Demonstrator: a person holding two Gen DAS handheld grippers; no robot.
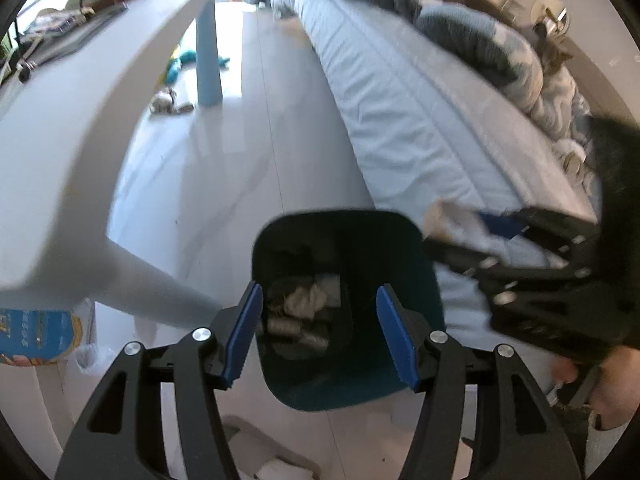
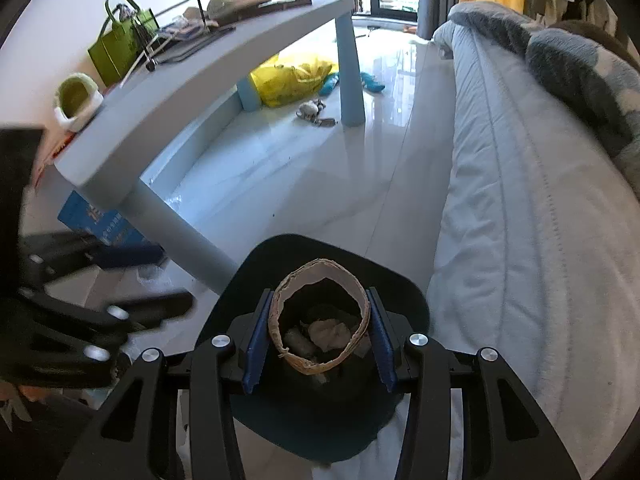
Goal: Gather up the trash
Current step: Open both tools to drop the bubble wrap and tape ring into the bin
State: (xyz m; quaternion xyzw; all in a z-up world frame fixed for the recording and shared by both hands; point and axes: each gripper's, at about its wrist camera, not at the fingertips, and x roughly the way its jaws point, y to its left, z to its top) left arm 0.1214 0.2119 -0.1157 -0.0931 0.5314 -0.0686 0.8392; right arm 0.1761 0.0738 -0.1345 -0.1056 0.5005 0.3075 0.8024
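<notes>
A dark teal trash bin stands on the floor between the table and the bed, with crumpled paper and cardboard tubes inside. It also shows in the right wrist view. My left gripper is open and empty directly above the bin. My right gripper is shut on a brown cardboard roll, held end-on over the bin opening. The right gripper also shows blurred at the right of the left wrist view.
A grey table with blue legs stands on the left, with green bags and slippers on it. A bed with a blue cover runs along the right. A yellow bag, toys and a blue box lie on the glossy floor.
</notes>
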